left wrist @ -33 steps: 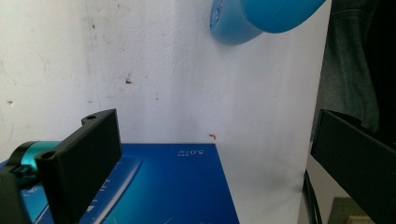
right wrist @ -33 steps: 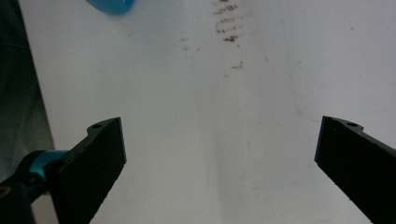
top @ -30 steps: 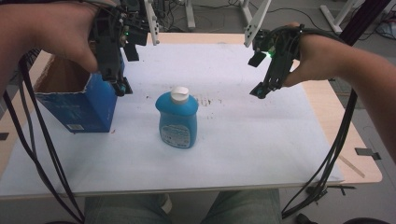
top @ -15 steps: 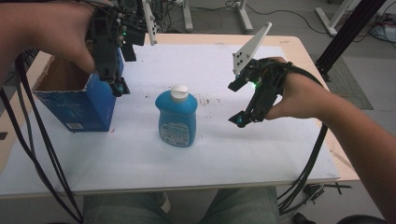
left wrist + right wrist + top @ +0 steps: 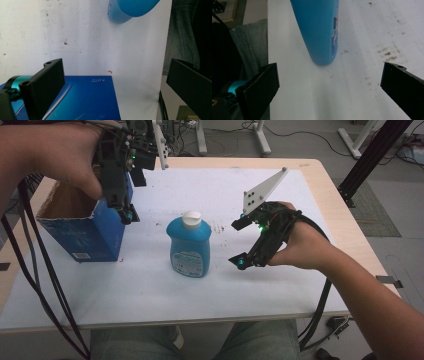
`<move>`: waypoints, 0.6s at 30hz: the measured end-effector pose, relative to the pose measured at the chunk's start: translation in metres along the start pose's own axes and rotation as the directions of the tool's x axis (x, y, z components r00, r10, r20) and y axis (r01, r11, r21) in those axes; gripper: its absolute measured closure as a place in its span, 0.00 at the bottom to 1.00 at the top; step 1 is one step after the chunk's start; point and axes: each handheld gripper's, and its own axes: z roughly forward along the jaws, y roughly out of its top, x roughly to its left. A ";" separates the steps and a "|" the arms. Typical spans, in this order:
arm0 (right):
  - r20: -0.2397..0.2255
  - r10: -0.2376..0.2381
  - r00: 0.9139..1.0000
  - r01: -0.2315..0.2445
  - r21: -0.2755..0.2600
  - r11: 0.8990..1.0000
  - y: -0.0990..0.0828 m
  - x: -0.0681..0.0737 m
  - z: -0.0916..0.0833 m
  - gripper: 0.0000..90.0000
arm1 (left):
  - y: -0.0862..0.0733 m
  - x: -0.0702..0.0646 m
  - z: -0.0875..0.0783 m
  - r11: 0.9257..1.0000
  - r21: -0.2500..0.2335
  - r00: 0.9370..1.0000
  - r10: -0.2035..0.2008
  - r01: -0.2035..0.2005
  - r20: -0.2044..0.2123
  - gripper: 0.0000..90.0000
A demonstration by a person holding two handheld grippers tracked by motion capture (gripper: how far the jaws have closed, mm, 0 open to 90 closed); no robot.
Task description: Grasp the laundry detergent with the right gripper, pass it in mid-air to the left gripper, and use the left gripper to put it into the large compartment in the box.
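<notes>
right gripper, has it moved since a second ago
Yes: in the high view the right gripper has come in from the table's right side toward the upright blue plastic bottle, jaws open, not touching.

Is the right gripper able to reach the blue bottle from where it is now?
Probably yes. The right gripper is open beside the blue bottle, jaws facing it, and only bare white table lies between them.

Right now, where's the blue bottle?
In the high view the blue bottle stands upright mid-table, between the blue box on its left and the open right gripper.
</notes>
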 end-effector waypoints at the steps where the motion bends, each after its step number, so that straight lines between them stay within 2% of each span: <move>1: 0.002 0.006 1.000 -0.006 -0.014 1.000 0.000 0.002 0.002 0.01 | 0.000 0.000 0.000 1.000 -0.001 1.000 -0.001 0.001 0.000 0.02; 3: 0.003 0.009 1.000 -0.009 -0.040 0.999 -0.001 0.004 0.008 0.01 | 0.000 0.000 0.000 1.000 0.001 1.000 -0.002 0.002 -0.001 0.02; 10: 0.011 0.021 1.000 -0.020 -0.080 0.997 0.001 0.006 0.022 0.01 | 0.000 -0.002 -0.001 1.000 -0.003 1.000 0.007 -0.007 -0.005 0.02; 18: 0.007 0.023 1.000 -0.022 -0.106 0.994 0.006 0.007 0.035 0.01 | -0.002 -0.004 -0.001 1.000 -0.001 1.000 0.006 -0.006 -0.010 0.02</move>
